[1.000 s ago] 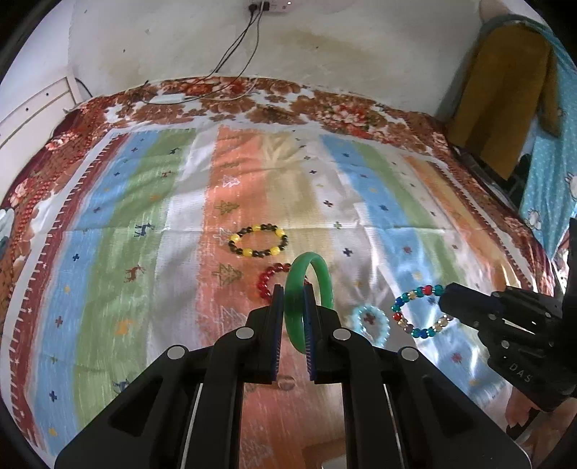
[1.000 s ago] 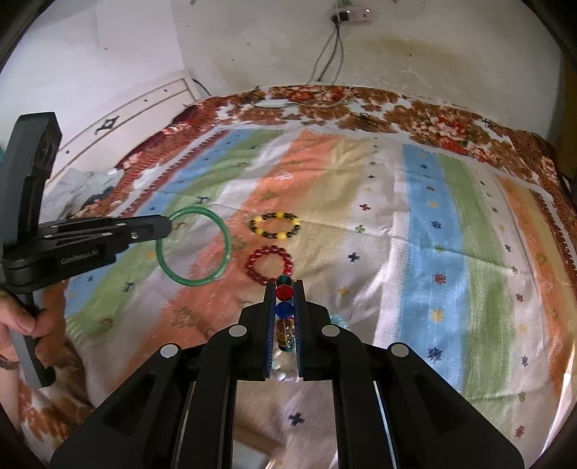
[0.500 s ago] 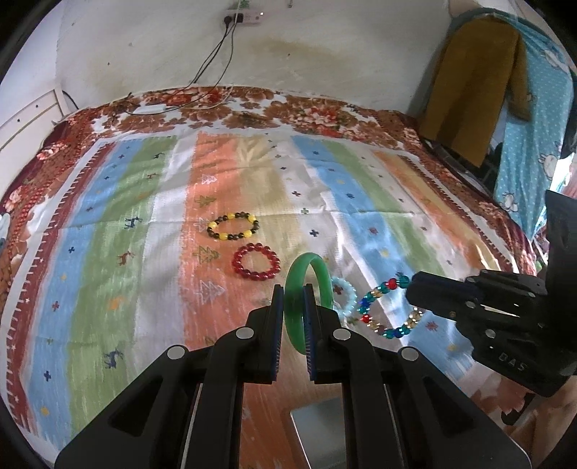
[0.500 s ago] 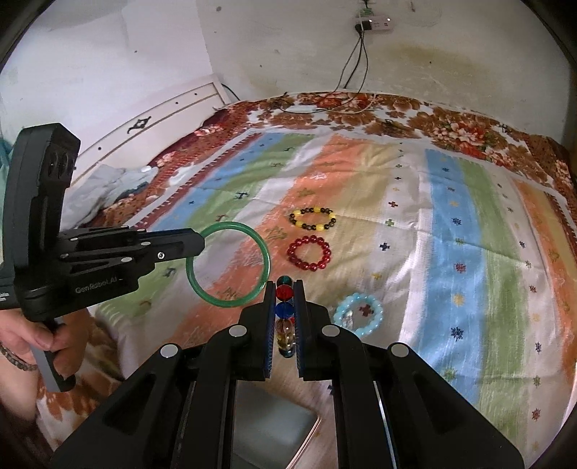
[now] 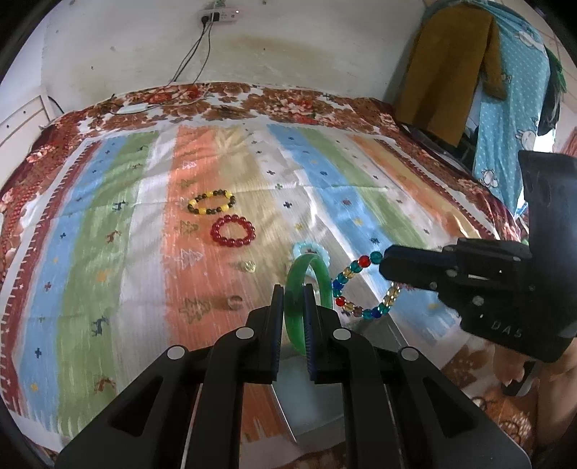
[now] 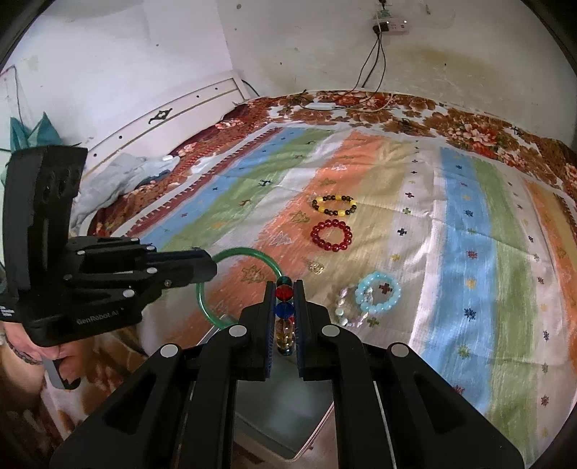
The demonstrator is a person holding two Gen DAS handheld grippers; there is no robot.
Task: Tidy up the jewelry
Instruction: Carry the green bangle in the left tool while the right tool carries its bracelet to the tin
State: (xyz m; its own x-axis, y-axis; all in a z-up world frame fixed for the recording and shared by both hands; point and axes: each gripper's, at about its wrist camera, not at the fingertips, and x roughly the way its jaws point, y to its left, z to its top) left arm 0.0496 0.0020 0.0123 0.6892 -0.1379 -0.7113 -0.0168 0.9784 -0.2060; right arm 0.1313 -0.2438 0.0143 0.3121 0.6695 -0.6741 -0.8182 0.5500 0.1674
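Right wrist, grey tray [image 6: 288,425] looks empty

You're looking across a bed [image 5: 90,231] covered by a striped blanket [image 6: 465,252] in blue, green, orange and white bands with small cross and tree motifs. A floral sheet [image 5: 288,104] in brown and red borders it at the far edge. On the stained white wall behind, a power strip [image 5: 220,15] hangs with black cables [image 5: 194,50] dropping to the bed. To your right, a mustard garment [image 5: 447,72] and a blue dotted cloth [image 5: 512,108] hang. At left, a white headboard [image 6: 173,115], crumpled grey cloth [image 6: 126,173] beside it.
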